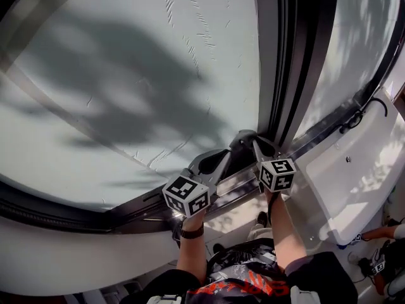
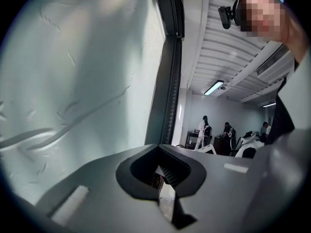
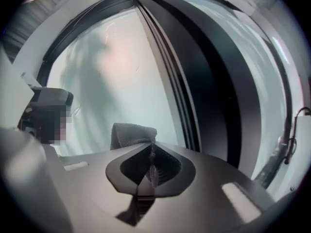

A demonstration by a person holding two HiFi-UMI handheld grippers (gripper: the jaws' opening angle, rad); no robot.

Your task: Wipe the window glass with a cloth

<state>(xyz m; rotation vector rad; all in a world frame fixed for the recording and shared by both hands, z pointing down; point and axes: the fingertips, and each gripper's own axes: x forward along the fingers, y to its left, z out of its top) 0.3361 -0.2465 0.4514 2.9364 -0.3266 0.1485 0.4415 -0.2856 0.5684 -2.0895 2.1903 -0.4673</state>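
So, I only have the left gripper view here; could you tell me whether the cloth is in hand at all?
Observer: Yes, the right gripper is shut on a grey cloth, a fold of it standing up past the jaws.
Operator: Thanks, and where on the window is that gripper?
Observer: The head view shows it low down beside the left gripper, at the dark frame between two glass panes.

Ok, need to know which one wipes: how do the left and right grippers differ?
The right gripper is shut on a grey cloth; the left gripper is shut, empty. The right's tip is at the dark window frame, the left's lower, beside it. Both sit by the window's bottom edge.
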